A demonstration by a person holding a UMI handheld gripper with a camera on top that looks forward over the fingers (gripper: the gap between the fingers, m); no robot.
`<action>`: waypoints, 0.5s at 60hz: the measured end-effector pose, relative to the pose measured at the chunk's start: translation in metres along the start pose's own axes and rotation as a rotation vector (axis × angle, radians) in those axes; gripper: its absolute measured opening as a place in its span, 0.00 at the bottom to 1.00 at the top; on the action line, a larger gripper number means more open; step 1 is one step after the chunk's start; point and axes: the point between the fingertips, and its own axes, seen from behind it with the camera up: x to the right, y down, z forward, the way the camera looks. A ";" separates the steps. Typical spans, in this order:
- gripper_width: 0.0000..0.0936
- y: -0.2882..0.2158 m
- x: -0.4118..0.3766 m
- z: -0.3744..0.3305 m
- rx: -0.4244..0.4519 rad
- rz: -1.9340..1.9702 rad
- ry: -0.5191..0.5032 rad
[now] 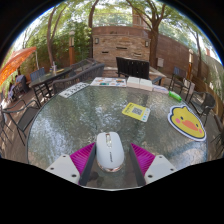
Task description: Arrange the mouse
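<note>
A white computer mouse [110,152] lies lengthwise between my gripper's [112,150] two fingers, its front pointing away from me. It seems to rest on the round glass table [90,120]. The pink pads [84,158] stand on either side of it. The left one is close to the mouse's side, and a narrow dark gap shows on the right. The gripper is open around the mouse. A yellow duck-shaped mat [186,122] lies on the table, ahead of the fingers and to their right.
A yellow-green card [136,111] lies ahead of the mouse near the table's middle. Papers [74,89], a white box [140,84] and a dark monitor [132,68] stand at the far side. Black metal chairs [42,92] ring the table.
</note>
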 end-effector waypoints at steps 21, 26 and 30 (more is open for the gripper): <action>0.46 0.000 -0.009 0.001 -0.005 -0.001 0.008; 0.43 0.000 -0.009 -0.001 -0.012 -0.010 0.001; 0.42 -0.015 -0.016 -0.009 0.008 -0.002 -0.033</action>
